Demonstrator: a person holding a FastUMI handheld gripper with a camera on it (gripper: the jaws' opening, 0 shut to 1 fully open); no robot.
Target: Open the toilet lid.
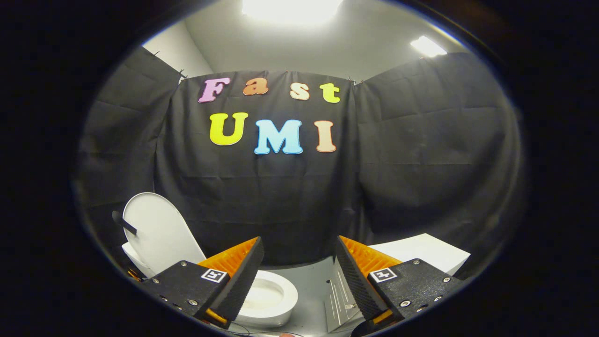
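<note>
- Toilet lid (157, 231) is standing raised, leaning back behind the bowl (266, 297); the seat opening is showing, so the task is looking finished.
- Gripper (299, 276) is hanging above the bowl, fingers spread wide, gripping nothing, probably let go so the lid rests on its own.
- White box (421, 252) is sitting beside the bowl.

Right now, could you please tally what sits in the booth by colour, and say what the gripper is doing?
White: 2, the toilet with its lid raised, and a box.
Grey: 1, a metal piece on the floor.
Total: 3.
The gripper is open, holding nothing.
</note>
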